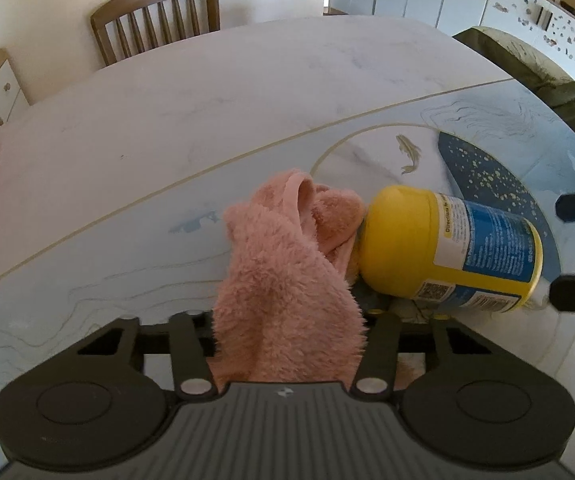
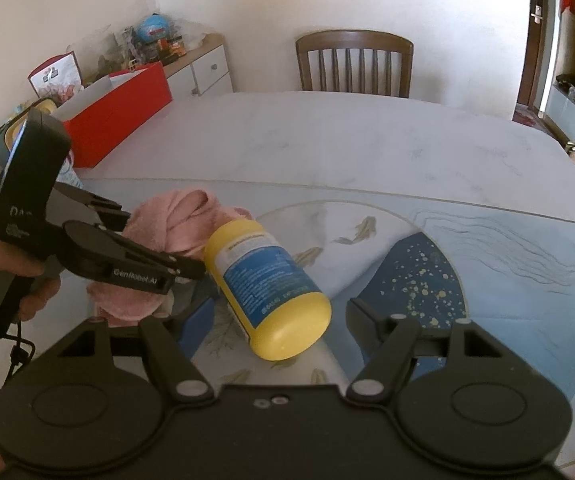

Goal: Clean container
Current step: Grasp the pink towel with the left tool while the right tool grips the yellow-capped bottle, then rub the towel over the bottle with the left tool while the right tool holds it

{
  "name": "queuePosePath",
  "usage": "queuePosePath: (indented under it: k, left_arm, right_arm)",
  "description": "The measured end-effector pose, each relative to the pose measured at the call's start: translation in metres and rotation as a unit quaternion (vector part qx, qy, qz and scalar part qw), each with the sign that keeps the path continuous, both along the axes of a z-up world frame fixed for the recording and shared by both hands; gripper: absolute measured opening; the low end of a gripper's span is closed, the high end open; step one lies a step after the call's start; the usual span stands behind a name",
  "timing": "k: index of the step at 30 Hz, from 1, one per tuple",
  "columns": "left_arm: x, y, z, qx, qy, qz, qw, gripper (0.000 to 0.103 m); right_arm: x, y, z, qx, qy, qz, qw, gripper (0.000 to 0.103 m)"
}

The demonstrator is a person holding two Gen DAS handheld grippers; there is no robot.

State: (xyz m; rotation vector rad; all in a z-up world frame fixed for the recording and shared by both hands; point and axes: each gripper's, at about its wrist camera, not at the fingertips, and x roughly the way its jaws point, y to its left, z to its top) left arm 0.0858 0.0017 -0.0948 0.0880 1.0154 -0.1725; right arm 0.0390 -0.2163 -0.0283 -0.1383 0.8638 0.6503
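Observation:
A yellow container point(image 1: 439, 244) with a blue label lies on its side on the table. A fluffy pink cloth point(image 1: 287, 272) hangs from my left gripper point(image 1: 287, 320), which is shut on it; the cloth hides the fingertips and its far fold touches the container's rounded end. In the right wrist view the container point(image 2: 263, 280) lies with its near end between the spread fingers of my open right gripper point(image 2: 279, 312). A hand holds the left gripper point(image 2: 183, 272) at the left, with the pink cloth point(image 2: 179, 220) bunched against the container's far end.
The table point(image 2: 367, 148) has a marble-look top, with a fish-patterned mat point(image 2: 507, 264) under the work area. A wooden chair point(image 2: 354, 64) stands at the far side. A red box point(image 2: 119, 112) and a cluttered sideboard point(image 2: 207, 68) are at the left. A green jacket point(image 1: 535, 76) hangs at the right.

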Motion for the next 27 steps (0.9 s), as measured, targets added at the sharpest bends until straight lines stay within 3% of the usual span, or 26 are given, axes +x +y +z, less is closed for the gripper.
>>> queuePosePath:
  k: [5, 16, 22, 27]
  left_arm:
    - [-0.003, 0.001, 0.005, -0.01, -0.001, 0.008, 0.9999, 0.033]
    - [-0.025, 0.011, 0.056, -0.061, -0.022, 0.016, 0.9978, 0.032]
    - [-0.03, -0.01, 0.091, -0.075, -0.029, -0.042, 0.9959, 0.032]
    - [-0.031, -0.045, 0.099, -0.086, -0.019, -0.103, 0.9907, 0.032]
  right_arm:
    - [0.007, 0.005, -0.011, -0.019, -0.003, 0.02, 1.0, 0.072]
    - [0.017, 0.011, -0.031, -0.023, -0.005, 0.059, 0.998, 0.07]
    - [0.013, 0.016, -0.032, -0.014, -0.015, 0.083, 0.996, 0.07]
    - [0.009, 0.021, -0.028, -0.012, -0.037, 0.111, 0.993, 0.066]
